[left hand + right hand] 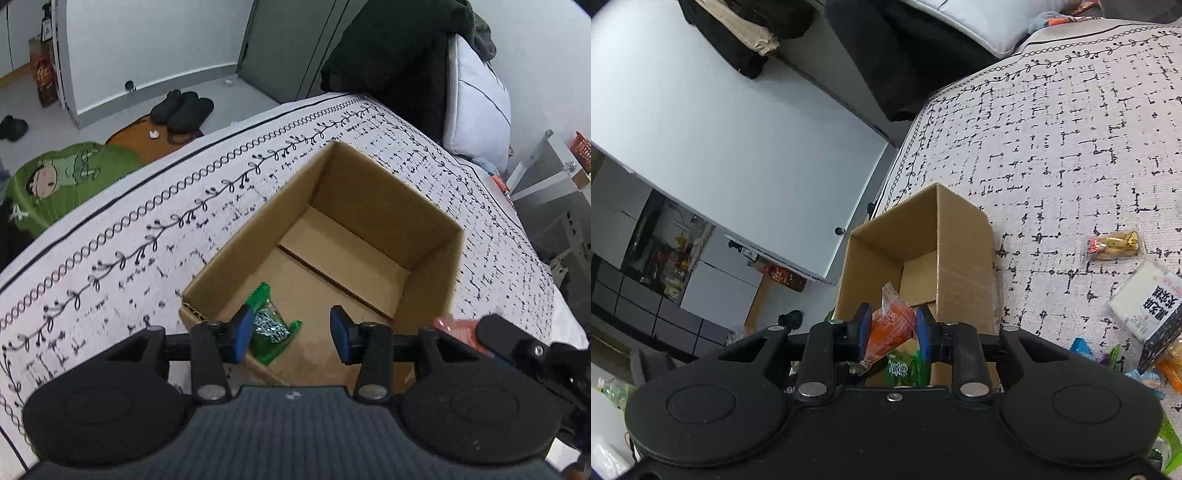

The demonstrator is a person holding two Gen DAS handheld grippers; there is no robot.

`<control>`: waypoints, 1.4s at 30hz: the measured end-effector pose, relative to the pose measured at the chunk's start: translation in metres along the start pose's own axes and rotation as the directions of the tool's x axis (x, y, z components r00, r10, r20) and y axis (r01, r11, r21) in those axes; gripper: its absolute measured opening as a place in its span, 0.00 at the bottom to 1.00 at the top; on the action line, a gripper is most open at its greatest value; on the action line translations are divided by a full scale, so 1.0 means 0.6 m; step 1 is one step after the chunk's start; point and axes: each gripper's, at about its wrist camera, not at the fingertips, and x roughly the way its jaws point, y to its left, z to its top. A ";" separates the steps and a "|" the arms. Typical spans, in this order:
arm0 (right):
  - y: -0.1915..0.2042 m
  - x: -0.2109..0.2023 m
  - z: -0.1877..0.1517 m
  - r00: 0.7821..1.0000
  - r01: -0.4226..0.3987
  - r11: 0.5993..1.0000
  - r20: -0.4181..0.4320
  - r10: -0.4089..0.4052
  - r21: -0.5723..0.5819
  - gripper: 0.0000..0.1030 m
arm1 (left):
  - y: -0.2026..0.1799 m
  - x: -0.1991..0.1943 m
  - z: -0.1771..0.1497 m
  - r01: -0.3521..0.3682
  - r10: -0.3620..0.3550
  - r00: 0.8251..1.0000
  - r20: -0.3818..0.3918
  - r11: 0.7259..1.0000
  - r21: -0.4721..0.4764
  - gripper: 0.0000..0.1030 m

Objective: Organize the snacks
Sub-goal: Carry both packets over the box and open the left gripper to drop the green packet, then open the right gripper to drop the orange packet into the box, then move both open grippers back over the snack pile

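An open cardboard box (436, 266) stands on a patterned white cloth. A green snack packet (271, 328) lies on the box floor at its near left. My left gripper (291, 334) is open and empty, hovering over the box's near edge. In the right wrist view my right gripper (892, 330) is shut on an orange snack packet (892, 326) and holds it above the near rim of the box (964, 266). The green packet (905, 365) shows below it. The right gripper also shows in the left wrist view (495, 332), at the box's right side.
Several loose snacks lie on the cloth right of the box: a yellow biscuit packet (1113, 243), a white and black packet (1148, 306) and others (1108, 354). A pillow (476, 99) sits at the far end. Slippers (183, 109) and a green bag (62, 181) are on the floor.
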 end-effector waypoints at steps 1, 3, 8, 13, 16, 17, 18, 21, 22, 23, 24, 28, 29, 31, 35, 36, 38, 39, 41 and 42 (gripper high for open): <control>0.002 0.001 -0.001 1.000 -0.003 1.000 -0.007 0.003 -0.005 0.30 | 0.001 -0.002 -0.002 0.005 -0.005 1.000 -0.003 1.000 -0.008 0.43; 0.005 0.004 -0.005 1.000 -0.005 1.000 -0.023 0.005 -0.014 0.33 | 0.004 -0.008 -0.010 0.018 -0.018 1.000 -0.011 1.000 -0.025 0.43; 0.012 -0.008 -0.010 1.000 -0.009 1.000 -0.026 0.009 -0.017 0.39 | 0.015 -0.029 -0.035 0.034 -0.035 0.999 -0.021 0.998 -0.062 0.43; 0.019 -0.034 -0.016 1.000 0.018 0.999 -0.002 -0.018 -0.026 0.48 | 0.026 -0.049 -0.046 0.006 -0.007 1.000 -0.018 0.997 -0.078 0.43; 0.019 -0.049 -0.024 0.999 0.051 0.998 0.001 -0.051 -0.036 0.55 | 0.029 -0.064 -0.048 0.010 -0.011 1.000 -0.007 0.997 -0.080 0.46; 0.018 -0.054 -0.028 0.998 0.064 0.997 0.000 -0.064 -0.042 0.58 | 0.027 -0.071 -0.048 0.003 -0.003 1.000 0.001 0.997 -0.074 0.50; 0.018 -0.060 -0.032 0.997 0.081 0.995 0.000 -0.081 -0.051 0.60 | 0.025 -0.077 -0.049 -0.004 0.005 1.000 0.010 0.998 -0.067 0.54; 0.020 -0.077 -0.043 0.991 0.135 0.987 0.010 -0.135 -0.084 0.72 | 0.018 -0.094 -0.050 -0.015 0.017 0.999 0.032 0.999 -0.047 0.64; 0.021 -0.084 -0.046 0.988 0.154 0.984 0.014 -0.153 -0.094 0.75 | 0.016 -0.098 -0.051 -0.013 0.015 0.999 0.037 0.999 -0.042 0.66; 0.021 -0.091 -0.048 0.986 0.168 0.981 0.018 -0.168 -0.101 0.77 | 0.013 -0.103 -0.052 -0.011 0.012 0.999 0.043 0.999 -0.036 0.69; 0.021 -0.099 -0.050 0.983 0.182 0.978 0.024 -0.181 -0.103 0.78 | 0.011 -0.107 -0.054 -0.010 0.012 0.999 0.046 1.000 -0.030 0.69; 0.016 -0.129 -0.058 0.972 0.233 0.966 0.057 -0.228 -0.112 0.82 | 0.000 -0.117 -0.063 -0.007 0.008 0.999 0.044 1.000 -0.010 0.75; 0.014 -0.138 -0.059 0.970 0.240 0.964 0.064 -0.234 -0.113 0.83 | -0.001 -0.119 -0.066 -0.011 0.011 0.999 0.043 1.000 -0.009 0.77; 0.009 -0.152 -0.062 0.967 0.251 0.962 0.070 -0.245 -0.110 0.85 | -0.006 -0.123 -0.071 -0.016 0.016 0.999 0.038 1.000 -0.002 0.78; -0.003 -0.181 -0.071 0.951 0.305 0.948 0.084 -0.298 -0.094 0.89 | -0.020 -0.135 -0.085 -0.023 0.023 0.999 0.036 1.000 0.013 0.78; -0.007 -0.189 -0.075 0.949 0.311 0.946 0.088 -0.304 -0.087 0.89 | -0.024 -0.139 -0.089 -0.022 0.022 0.999 0.037 1.000 0.017 0.79; -0.015 -0.205 -0.081 0.941 0.332 0.941 0.100 -0.325 -0.071 0.91 | -0.034 -0.147 -0.097 -0.027 0.026 0.999 0.039 0.999 0.032 0.80; -0.018 -0.212 -0.083 0.937 0.341 0.938 0.109 -0.333 -0.065 0.91 | -0.039 -0.151 -0.100 -0.037 0.036 0.999 0.040 0.999 0.038 0.82; -0.023 -0.226 -0.088 0.927 0.360 0.931 0.130 -0.351 -0.051 0.92 | -0.047 -0.159 -0.108 -0.040 0.038 0.998 0.044 0.998 0.053 0.85; -0.026 -0.233 -0.091 0.923 0.368 0.929 0.141 -0.359 -0.045 0.93 | -0.051 -0.163 -0.111 -0.037 0.034 0.998 0.046 0.997 0.061 0.85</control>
